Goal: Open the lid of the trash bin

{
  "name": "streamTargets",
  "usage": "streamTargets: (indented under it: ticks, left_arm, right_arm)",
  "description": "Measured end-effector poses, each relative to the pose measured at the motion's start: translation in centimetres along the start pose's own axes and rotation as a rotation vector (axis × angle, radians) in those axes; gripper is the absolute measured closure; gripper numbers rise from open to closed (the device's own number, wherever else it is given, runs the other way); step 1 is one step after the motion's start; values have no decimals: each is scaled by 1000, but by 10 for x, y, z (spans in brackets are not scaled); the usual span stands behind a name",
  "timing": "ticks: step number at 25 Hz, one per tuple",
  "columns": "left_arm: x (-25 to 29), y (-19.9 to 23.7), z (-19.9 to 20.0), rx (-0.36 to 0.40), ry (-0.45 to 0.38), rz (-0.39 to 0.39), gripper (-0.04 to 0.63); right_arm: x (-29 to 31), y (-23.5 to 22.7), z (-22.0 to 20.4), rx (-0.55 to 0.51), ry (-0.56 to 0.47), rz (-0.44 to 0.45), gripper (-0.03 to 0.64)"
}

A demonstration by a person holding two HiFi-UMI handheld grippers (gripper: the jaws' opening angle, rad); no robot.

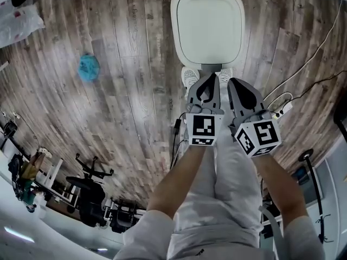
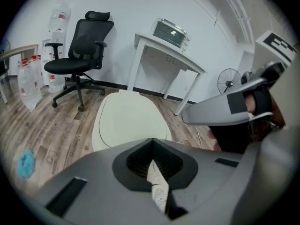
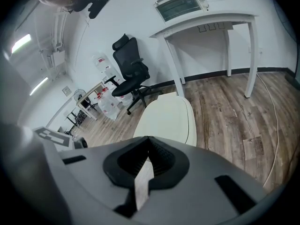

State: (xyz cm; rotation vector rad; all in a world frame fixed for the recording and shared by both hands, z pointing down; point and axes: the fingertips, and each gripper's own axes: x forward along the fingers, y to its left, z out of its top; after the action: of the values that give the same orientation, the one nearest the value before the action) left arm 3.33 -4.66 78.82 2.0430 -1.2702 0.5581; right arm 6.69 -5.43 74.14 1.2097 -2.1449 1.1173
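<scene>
The trash bin stands on the wood floor with its white rounded lid (image 1: pixel 207 23) down flat. That lid also fills the middle of the left gripper view (image 2: pixel 129 121) and the right gripper view (image 3: pixel 171 118). My left gripper (image 1: pixel 209 79) and right gripper (image 1: pixel 235 83) are held side by side just short of the lid's near edge, above the floor, touching nothing. Each one's jaws meet at the tips, shut and holding nothing, as both the left gripper's (image 2: pixel 152 140) and the right gripper's (image 3: pixel 149 138) own views show. A white shoe (image 1: pixel 190 76) stands at the bin's foot.
A blue crumpled cloth (image 1: pixel 88 67) lies on the floor to the left. Cables (image 1: pixel 306 69) and a power strip (image 1: pixel 283 110) run along the right. Behind the bin are a black office chair (image 2: pixel 79 46), a white table (image 2: pixel 171 57) with a toaster oven (image 2: pixel 171 33), and water bottles (image 2: pixel 27 83).
</scene>
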Motion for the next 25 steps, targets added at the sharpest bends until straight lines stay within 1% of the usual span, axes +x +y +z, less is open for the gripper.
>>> streamTargets:
  ticks: [7, 14, 25]
  left_arm:
    - [20, 6, -20, -1, 31, 11, 597]
    - [24, 8, -30, -9, 49, 19, 597]
    - [27, 9, -35, 5, 42, 22, 597]
  right_arm:
    - [13, -7, -13, 34, 6, 2, 601]
    - [16, -7, -22, 47, 18, 4, 600]
    - [21, -3, -27, 61, 16, 1, 600]
